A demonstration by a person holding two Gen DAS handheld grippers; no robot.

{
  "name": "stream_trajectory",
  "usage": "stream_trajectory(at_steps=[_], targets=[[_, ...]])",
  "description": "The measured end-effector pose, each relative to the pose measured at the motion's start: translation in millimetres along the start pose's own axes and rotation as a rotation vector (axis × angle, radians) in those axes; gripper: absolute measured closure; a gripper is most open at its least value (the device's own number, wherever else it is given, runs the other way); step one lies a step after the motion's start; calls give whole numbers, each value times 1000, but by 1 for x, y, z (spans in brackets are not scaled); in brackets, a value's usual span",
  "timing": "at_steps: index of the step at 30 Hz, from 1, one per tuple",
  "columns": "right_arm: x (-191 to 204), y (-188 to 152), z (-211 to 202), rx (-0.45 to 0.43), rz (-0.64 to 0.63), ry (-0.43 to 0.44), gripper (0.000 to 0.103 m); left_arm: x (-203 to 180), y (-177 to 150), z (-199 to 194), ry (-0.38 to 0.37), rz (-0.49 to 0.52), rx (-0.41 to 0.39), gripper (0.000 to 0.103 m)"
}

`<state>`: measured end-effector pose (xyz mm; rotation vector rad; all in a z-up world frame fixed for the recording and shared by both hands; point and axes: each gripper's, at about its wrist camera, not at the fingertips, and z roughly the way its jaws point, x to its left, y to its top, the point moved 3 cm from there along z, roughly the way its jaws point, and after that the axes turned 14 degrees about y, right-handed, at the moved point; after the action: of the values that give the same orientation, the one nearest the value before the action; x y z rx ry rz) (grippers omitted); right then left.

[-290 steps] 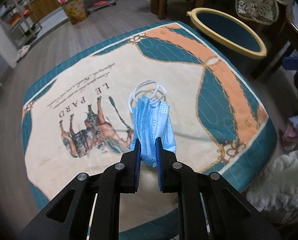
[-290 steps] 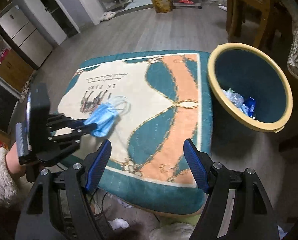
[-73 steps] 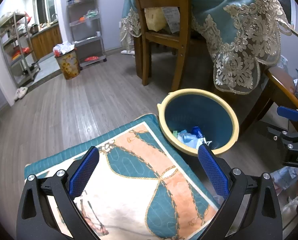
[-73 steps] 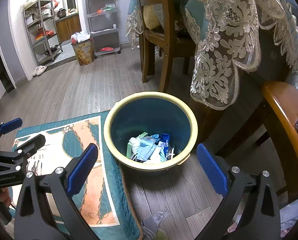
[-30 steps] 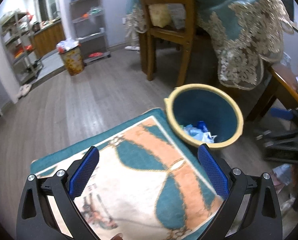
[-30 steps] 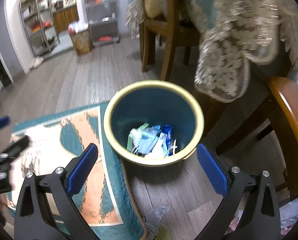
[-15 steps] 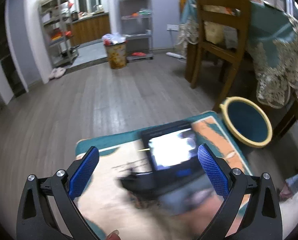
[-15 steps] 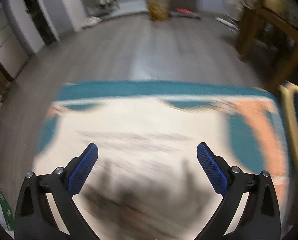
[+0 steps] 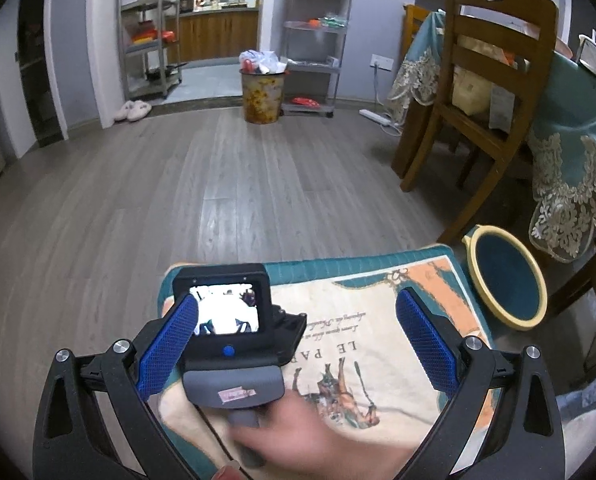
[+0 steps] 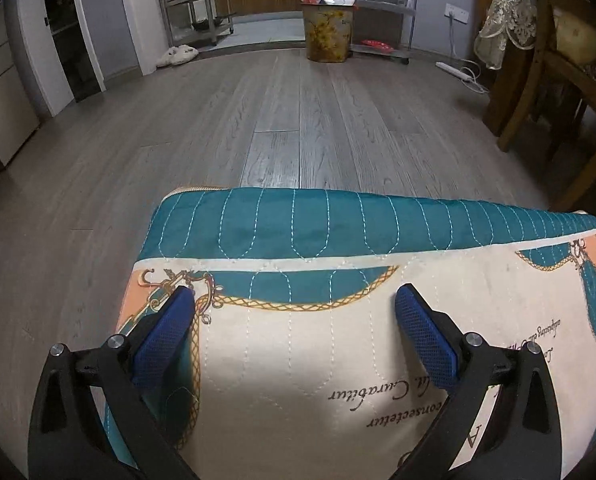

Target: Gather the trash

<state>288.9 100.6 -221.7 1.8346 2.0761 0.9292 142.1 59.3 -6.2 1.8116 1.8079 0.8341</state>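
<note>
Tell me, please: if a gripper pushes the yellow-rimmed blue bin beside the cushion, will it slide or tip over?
The bin would probably slide, not tip: it looks wide, low and round-mouthed. It is likely light plastic, judging by its thin yellow rim, so a gentle push may move it easily on the smooth wooden floor. The cushion beside it could block movement that way.

bin (image 9: 505, 276): round, teal inside, yellow rim; upright on the floor, just beside the mat's far right corner; contents not visible.

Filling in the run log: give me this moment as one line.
left tongs: open, empty | right tongs: open, empty, over cushion | bin: beside cushion | no trash visible on cushion
</note>
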Motion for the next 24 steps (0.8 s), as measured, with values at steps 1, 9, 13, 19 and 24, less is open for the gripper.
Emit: stream_trajectory(at_steps=[1,9,13,19,24], targets=[[-1,0,-1,0,0,0,5,0,0,0,1,3,-2,5],[-1,0,0,0,0,0,5,-21,-6,0,-9,54,-9,5],[-1,0,0,0,0,0,5,-35,-8,0,9,93,-21,5],[0,-1,-1,-1,0,0,5,-45,-8,8,34,115,-11,5],[-1,-1,-1,0,0,0,5,-45,-11,13,58,134,-9,5]])
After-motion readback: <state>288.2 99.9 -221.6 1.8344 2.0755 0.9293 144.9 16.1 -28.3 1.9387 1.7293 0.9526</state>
